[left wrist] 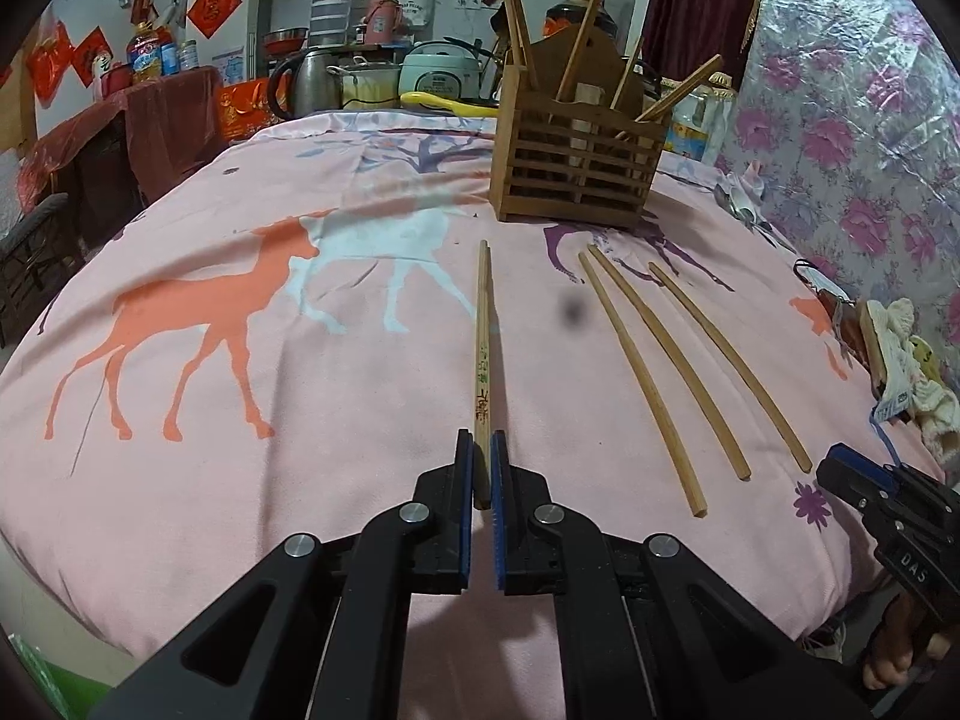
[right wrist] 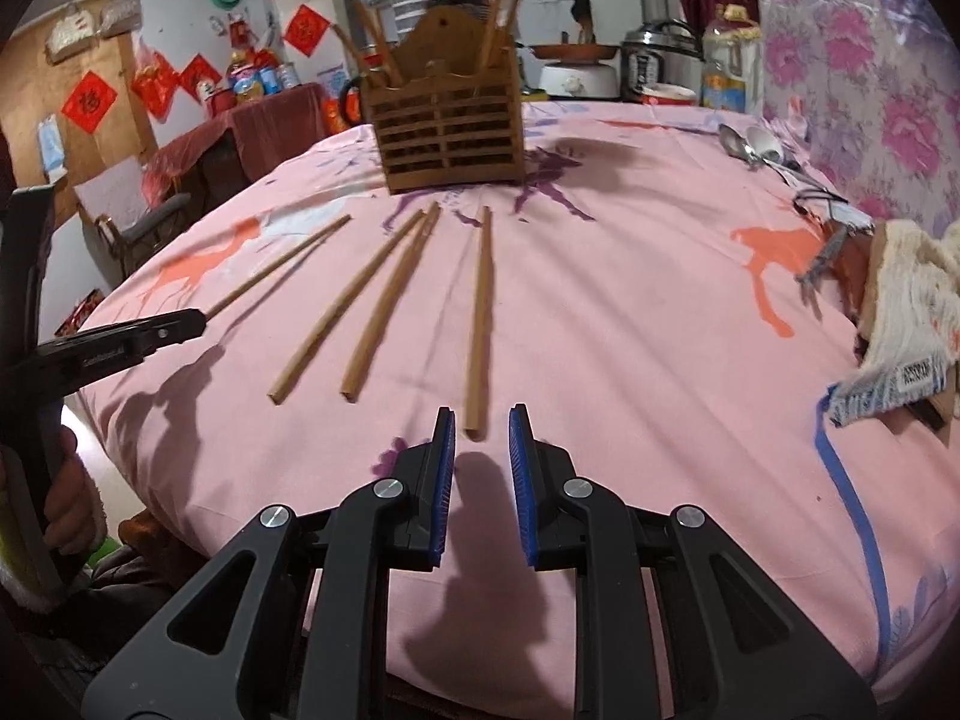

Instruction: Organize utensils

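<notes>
The left tongs (left wrist: 480,450) are clenched on the near end of a printed chopstick (left wrist: 483,324) — its long axis runs straight ahead across the counter (left wrist: 240,468) toward the wooden holder (left wrist: 576,174). The right tongs (right wrist: 480,420) stand released — a plain chopstick (right wrist: 480,312) lies dead ahead, end just beyond the tips.

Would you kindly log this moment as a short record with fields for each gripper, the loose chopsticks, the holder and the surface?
left gripper: shut on the printed chopstick, near end between the pads
right gripper: open, just short of the near end of a plain chopstick, not touching
loose chopsticks: three plain ones on the cloth, none gripped
holder: wooden, upright, several chopsticks standing in it
surface: pink cloth with deer print
spoons: far right edge
</notes>
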A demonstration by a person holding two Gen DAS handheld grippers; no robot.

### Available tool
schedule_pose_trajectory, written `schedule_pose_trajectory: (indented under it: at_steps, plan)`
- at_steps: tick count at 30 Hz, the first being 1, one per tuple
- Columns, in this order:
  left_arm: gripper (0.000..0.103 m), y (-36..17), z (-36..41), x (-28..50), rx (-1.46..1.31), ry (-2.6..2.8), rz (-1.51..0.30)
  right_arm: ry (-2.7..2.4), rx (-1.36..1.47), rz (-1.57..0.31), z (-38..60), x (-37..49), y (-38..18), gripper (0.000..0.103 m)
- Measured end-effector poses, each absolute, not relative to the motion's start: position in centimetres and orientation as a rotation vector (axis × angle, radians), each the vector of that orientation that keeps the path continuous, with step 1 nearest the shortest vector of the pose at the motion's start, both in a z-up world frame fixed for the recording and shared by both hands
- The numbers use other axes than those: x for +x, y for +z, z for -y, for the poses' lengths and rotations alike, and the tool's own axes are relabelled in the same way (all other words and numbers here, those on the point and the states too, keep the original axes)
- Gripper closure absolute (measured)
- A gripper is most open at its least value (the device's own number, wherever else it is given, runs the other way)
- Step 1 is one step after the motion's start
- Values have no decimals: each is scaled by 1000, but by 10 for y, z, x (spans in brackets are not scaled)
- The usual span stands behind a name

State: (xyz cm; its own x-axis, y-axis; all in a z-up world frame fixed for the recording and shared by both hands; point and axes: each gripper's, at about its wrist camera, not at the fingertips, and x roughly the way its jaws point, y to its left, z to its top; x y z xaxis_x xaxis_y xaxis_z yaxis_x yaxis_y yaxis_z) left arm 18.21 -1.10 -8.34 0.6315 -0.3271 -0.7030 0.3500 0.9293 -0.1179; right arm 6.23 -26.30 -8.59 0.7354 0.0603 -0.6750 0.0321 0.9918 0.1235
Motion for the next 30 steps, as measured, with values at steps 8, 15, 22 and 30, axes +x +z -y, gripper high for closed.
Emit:
schedule_pose_trajectory:
  at_steps: [8, 15, 22, 30]
  plan:
    - [97, -90, 13, 184, 36, -393, -819, 3, 125, -770, 263, 77, -98, 97]
    - [97, -65, 12, 184, 24, -397, -779, -29, 120, -684, 270, 73, -65, 97]
    - [97, -2, 15, 189, 27, -412, -659, -24, 109, -512, 279, 82, 4, 97]
    - [97, 46, 29, 209, -2, -460, -617, 21, 135, -442, 280, 97, 46, 97]
